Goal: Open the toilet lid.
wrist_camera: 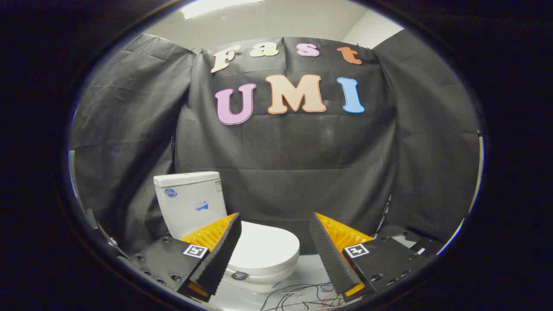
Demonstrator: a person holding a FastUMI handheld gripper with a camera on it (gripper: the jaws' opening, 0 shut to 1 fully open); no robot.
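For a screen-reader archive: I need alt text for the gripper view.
A white toilet with its lid down stands just ahead of the open tool, which holds nothing. Its tank backs onto black cloth; loose cables lie on the floor.

Cloth-walled booth [302, 172] with toilet [259, 250]

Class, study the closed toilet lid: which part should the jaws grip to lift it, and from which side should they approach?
Probably the front edge of the toilet lid, approached from the front. The lid lies flat and closed, and its hinge side sits back by the tank, so the rounded front rim is the free end that swings up. The gripper is open, jaws spread wide, not touching the lid.
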